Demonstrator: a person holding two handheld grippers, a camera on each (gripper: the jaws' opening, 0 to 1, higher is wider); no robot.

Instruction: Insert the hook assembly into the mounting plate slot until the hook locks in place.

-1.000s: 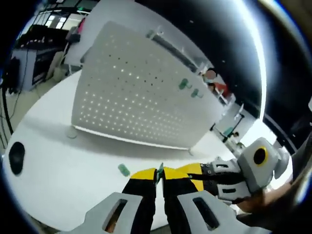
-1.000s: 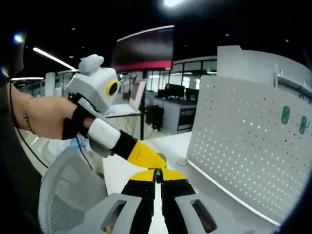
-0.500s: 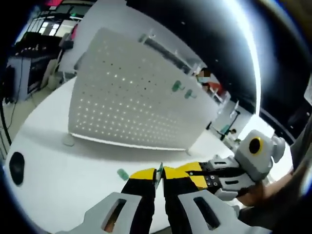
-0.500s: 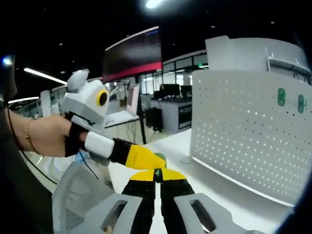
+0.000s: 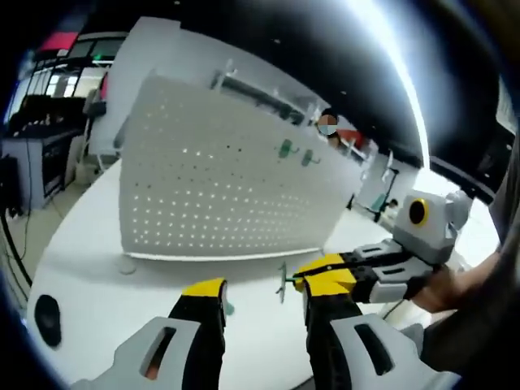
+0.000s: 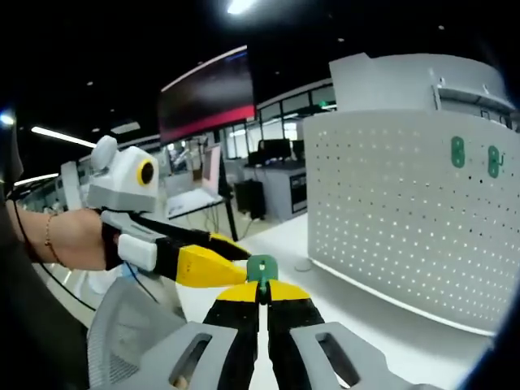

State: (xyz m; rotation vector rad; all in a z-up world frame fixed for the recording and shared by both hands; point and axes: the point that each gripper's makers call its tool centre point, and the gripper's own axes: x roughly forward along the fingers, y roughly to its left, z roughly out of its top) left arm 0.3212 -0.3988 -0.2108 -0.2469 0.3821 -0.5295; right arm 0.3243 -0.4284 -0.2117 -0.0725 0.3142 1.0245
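Now handoff done: right claw (image 6: 260,294) pinches hook (image 6: 262,268), left claw (image 5: 262,294) spread. Next: carry hook to pegboard (image 6: 406,203), seat in slot.

Matt white perforated panel (image 6: 406,211), probably painted metal; hook (image 6: 262,269) plastic.

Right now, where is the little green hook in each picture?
Left gripper view: the green hook is low in the middle, pinched by the right gripper coming from the right.
Right gripper view: the hook is at bottom centre, sticking up from the shut jaws.
Shared landmark: the white pegboard.
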